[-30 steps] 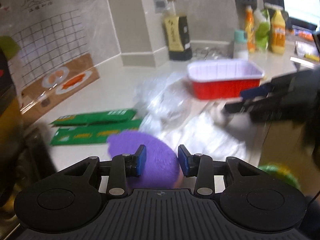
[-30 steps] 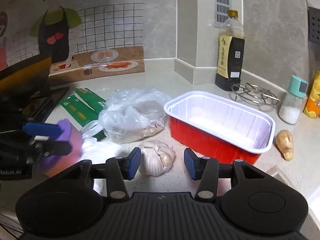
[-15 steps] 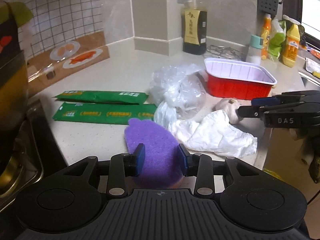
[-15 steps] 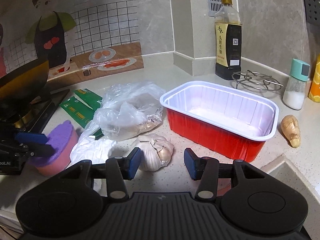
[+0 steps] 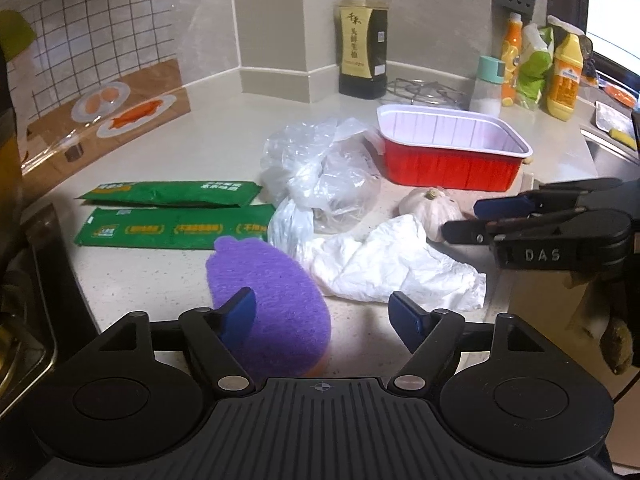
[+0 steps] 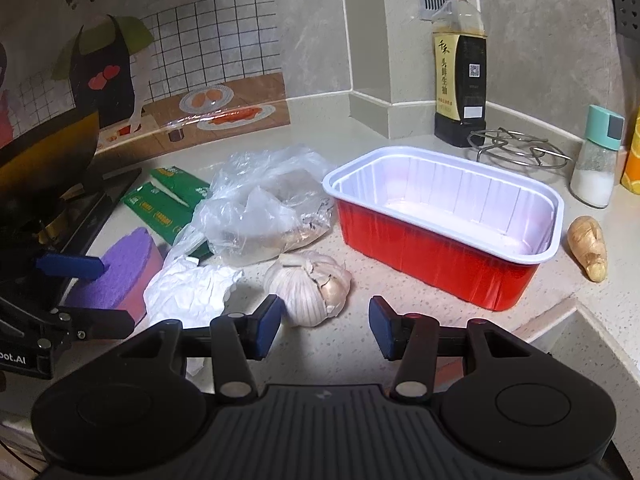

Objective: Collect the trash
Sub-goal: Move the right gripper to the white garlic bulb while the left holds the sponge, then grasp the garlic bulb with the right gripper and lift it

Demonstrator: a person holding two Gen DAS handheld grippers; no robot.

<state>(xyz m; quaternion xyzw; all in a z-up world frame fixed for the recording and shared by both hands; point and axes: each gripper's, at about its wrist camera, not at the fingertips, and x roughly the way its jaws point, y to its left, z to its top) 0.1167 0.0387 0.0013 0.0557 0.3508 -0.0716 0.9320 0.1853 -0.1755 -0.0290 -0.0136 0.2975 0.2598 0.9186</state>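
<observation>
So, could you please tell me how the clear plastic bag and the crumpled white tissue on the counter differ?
The clear plastic bag is see-through and holds something brownish; the crumpled white tissue is opaque and shows nothing inside. The bag stands taller and puffed up, while the tissue lies lower and spread out. The bag sits farther back beside the red tray; the tissue lies nearer both grippers. Both are crumpled and rest on the counter, ungripped.

Matte black plastic left gripper (image 5: 322,316): ribbed centre plate, two round side discs, silver pivot screws, blue pads (image 5: 236,314). Same build on right gripper (image 6: 322,328). White "DAS" lettering on right gripper's side, white "bot.AI" fragment on left's.
</observation>
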